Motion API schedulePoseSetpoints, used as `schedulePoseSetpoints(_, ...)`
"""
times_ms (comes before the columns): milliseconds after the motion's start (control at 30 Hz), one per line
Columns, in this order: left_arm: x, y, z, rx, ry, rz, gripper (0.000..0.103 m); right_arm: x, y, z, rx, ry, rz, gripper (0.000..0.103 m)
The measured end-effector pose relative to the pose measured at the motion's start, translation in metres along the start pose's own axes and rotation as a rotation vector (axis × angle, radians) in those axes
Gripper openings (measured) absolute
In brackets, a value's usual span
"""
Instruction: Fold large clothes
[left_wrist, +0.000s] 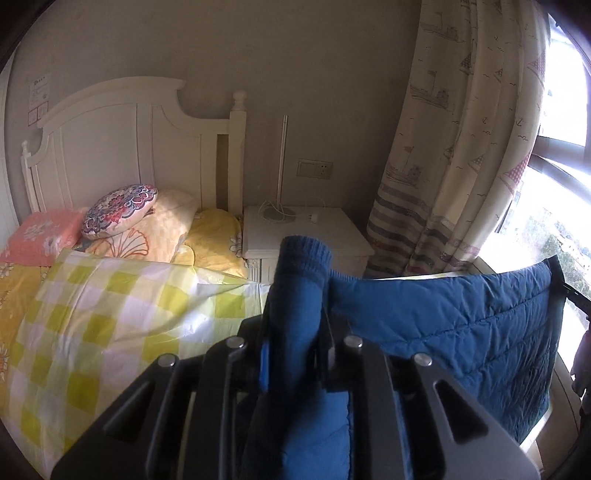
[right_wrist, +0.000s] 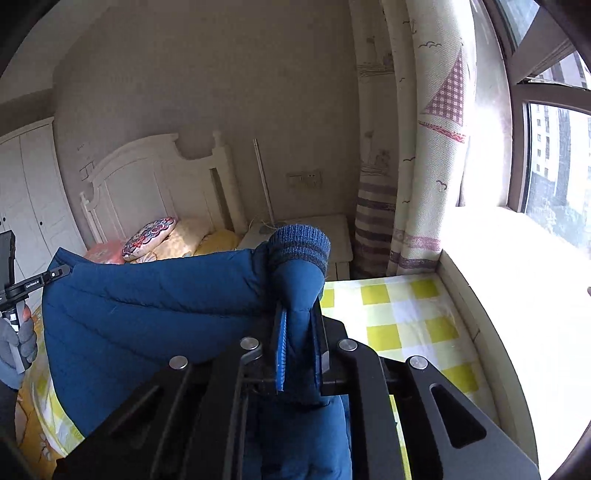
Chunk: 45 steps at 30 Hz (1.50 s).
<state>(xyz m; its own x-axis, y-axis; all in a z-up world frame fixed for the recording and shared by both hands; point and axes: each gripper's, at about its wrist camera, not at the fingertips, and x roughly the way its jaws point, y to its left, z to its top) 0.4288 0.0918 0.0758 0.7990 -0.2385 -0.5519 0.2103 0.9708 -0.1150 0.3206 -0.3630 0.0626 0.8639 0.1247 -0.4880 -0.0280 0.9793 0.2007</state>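
Note:
A blue quilted jacket (left_wrist: 461, 325) hangs stretched in the air between my two grippers, above the bed. My left gripper (left_wrist: 295, 325) is shut on one sleeve near its ribbed knit cuff (left_wrist: 304, 254). My right gripper (right_wrist: 299, 325) is shut on the other sleeve near its cuff (right_wrist: 301, 245). The jacket's body (right_wrist: 140, 317) spreads left in the right wrist view toward the left gripper's handle (right_wrist: 14, 288), held by a gloved hand. The lower part of the jacket is hidden behind the grippers.
A yellow-and-white checked sheet (left_wrist: 110, 325) covers the bed, also in the right wrist view (right_wrist: 406, 314). Pillows (left_wrist: 118, 210) lie by the white headboard (left_wrist: 122, 136). A white nightstand (left_wrist: 314, 232) with a lamp, a curtain (left_wrist: 454, 147) and a window sill (right_wrist: 517, 295) stand beyond.

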Motion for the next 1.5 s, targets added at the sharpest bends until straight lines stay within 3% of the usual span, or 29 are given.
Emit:
schedulePoseSetpoints(133,0.079,0.004,-0.026,-0.059,0.100,0.074,0.019,0.067,-0.015,-0.025,0.067,0.115,-0.069,0.012)
schedulePoseSetpoints(233,0.145,0.008,-0.077,-0.051,0.212,0.162,0.022,0.127,-0.031,-0.070,0.111,0.261,-0.135,0.012)
schedulePoseSetpoints(300,0.179,0.017,-0.104,-0.092,0.313,0.167,0.026,0.159,-0.039,-0.105,0.138,0.345,-0.140,0.014)
schedulePoseSetpoints(400,0.177,0.030,-0.101,-0.134,0.281,0.157,0.035,0.163,-0.037,-0.109,0.132,0.323,-0.156,0.014)
schedulePoseSetpoints(567,0.180,0.039,-0.103,-0.188,0.297,0.158,0.053,0.164,-0.050,-0.114,0.200,0.317,-0.116,0.016)
schedulePoseSetpoints(633,0.173,0.040,-0.101,-0.197,0.270,0.162,0.062,0.160,-0.053,-0.113,0.219,0.316,-0.089,0.027)
schedulePoseSetpoints(667,0.166,0.036,-0.097,-0.194,0.245,0.171,0.065,0.159,-0.053,-0.111,0.224,0.323,-0.079,0.031)
schedulePoseSetpoints(733,0.145,0.027,-0.087,-0.154,0.167,0.185,0.073,0.145,-0.047,-0.097,0.208,0.302,-0.116,0.054)
schedulePoseSetpoints(767,0.131,0.019,-0.079,-0.127,0.114,0.193,0.081,0.133,-0.042,-0.088,0.193,0.258,-0.140,0.054)
schedulePoseSetpoints(867,0.098,-0.011,-0.059,-0.093,-0.005,0.168,0.096,0.113,-0.006,-0.061,0.130,0.174,-0.057,0.054)
schedulePoseSetpoints(933,0.100,-0.042,-0.048,-0.041,0.022,0.133,0.097,0.117,0.038,-0.049,-0.003,0.180,-0.035,0.054)
schedulePoseSetpoints(1033,0.121,-0.092,-0.044,0.098,0.085,0.181,0.097,0.140,0.106,-0.047,-0.235,0.211,-0.043,0.054)
schedulePoseSetpoints(1100,0.140,-0.115,-0.050,0.196,0.126,0.221,0.097,0.161,0.132,-0.052,-0.307,0.266,-0.041,0.054)
schedulePoseSetpoints(1200,0.157,-0.125,-0.057,0.262,0.145,0.245,0.097,0.184,0.145,-0.060,-0.318,0.314,-0.017,0.053)
schedulePoseSetpoints(1333,0.175,-0.120,-0.071,0.279,0.192,0.179,0.097,0.206,0.146,-0.072,-0.330,0.349,-0.001,0.054)
schedulePoseSetpoints(1400,0.193,-0.117,-0.084,0.273,0.241,0.165,0.097,0.226,0.139,-0.089,-0.304,0.412,0.000,0.054)
schedulePoseSetpoints(1500,0.221,-0.115,-0.098,0.270,0.323,0.195,0.098,0.232,0.141,-0.099,-0.301,0.392,-0.019,0.055)
